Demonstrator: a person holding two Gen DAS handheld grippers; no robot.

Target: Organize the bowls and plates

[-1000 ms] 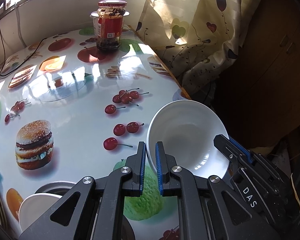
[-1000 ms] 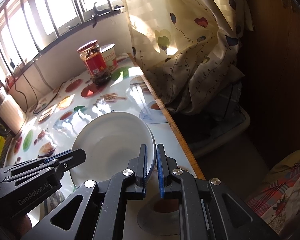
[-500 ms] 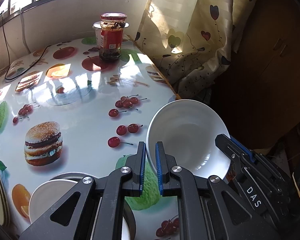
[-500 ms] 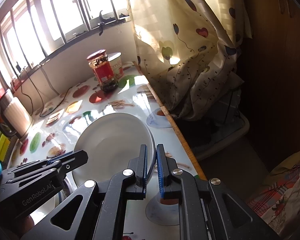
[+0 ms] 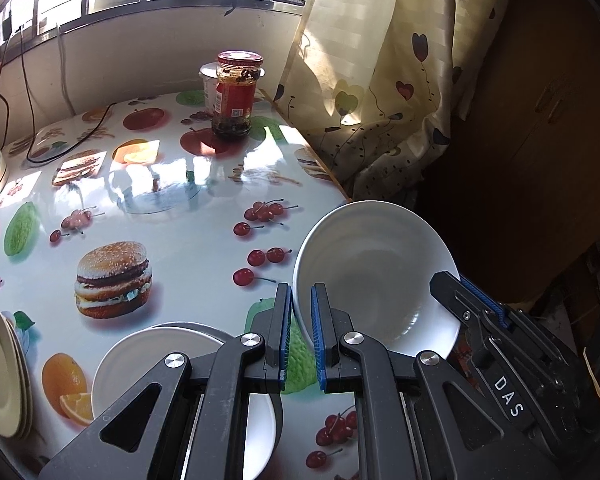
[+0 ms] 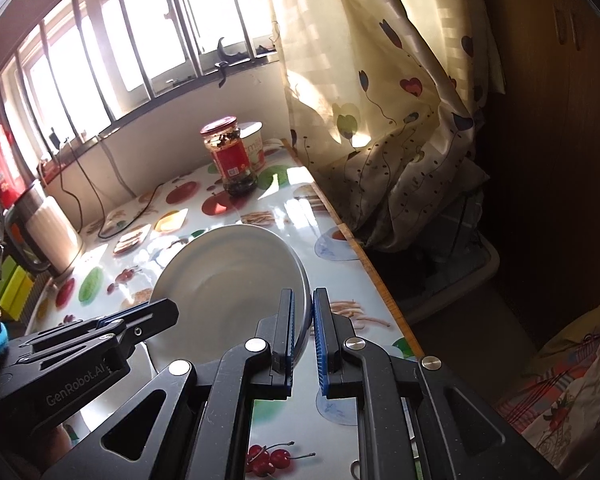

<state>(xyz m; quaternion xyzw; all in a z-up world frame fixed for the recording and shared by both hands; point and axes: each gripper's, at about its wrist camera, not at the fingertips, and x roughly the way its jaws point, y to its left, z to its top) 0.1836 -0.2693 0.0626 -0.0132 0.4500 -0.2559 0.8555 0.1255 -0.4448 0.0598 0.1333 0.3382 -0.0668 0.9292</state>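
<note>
A white bowl (image 5: 376,272) is held in the air above the table's right edge, gripped from two sides. My left gripper (image 5: 301,304) is shut on its left rim. My right gripper (image 6: 302,312) is shut on its right rim; the bowl (image 6: 228,276) shows tilted in the right wrist view. The right gripper's body (image 5: 496,344) shows at the bowl's far side in the left wrist view. Another white bowl (image 5: 148,364) sits on a dark round base below my left gripper. A stack of cream plates (image 5: 0,368) lies at the left edge.
A fruit-print tablecloth covers the table (image 5: 172,220). A red-labelled jar (image 5: 236,96) and a white cup stand at the back. A black cable (image 5: 68,140) lies at the back left. A curtain (image 5: 380,80) hangs right of the table. A kettle (image 6: 48,236) stands at the left.
Both grippers have risen and pulled back with the bowl between them. The second white bowl and the plate stack have come further into the left wrist view.
</note>
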